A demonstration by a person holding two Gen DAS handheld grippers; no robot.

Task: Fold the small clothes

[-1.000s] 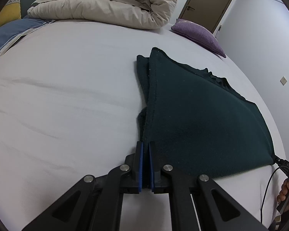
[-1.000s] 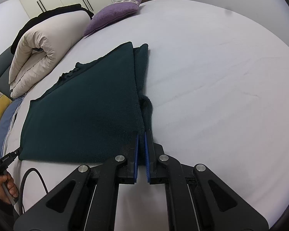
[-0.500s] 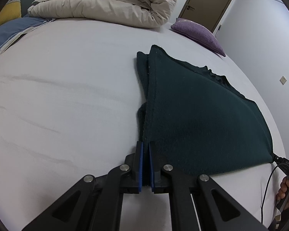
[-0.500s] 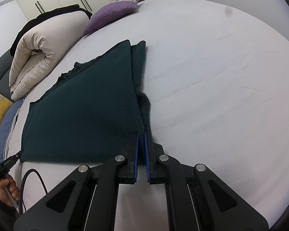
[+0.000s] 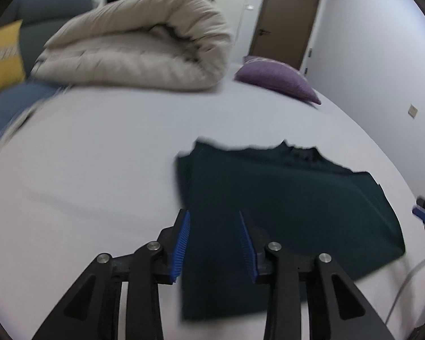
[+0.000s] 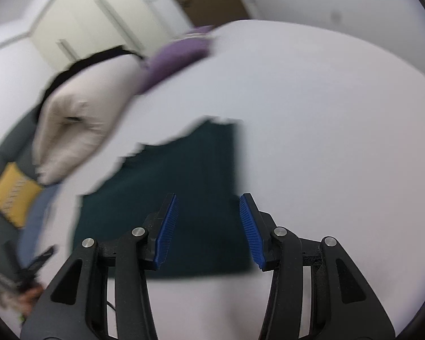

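Cloth [image 5: 283, 212] on the bed [image 5: 99, 170] looks soft and thick, so with left gripper [image 5: 215, 240] and right gripper [image 6: 208, 226] just opened and empty, I would pinch its near corners.

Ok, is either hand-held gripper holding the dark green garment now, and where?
Nothing is held. Left hand-held gripper and right hand-held gripper have just opened, their jaws clear above the folded dark green garment.

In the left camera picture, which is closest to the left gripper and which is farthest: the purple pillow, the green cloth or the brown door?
From the left gripper:
1. Green cloth, lying on the bed just beyond the open jaws.
2. Purple pillow, farther back on the bed, to the right.
3. Brown door, farthest, in the wall behind the pillow.
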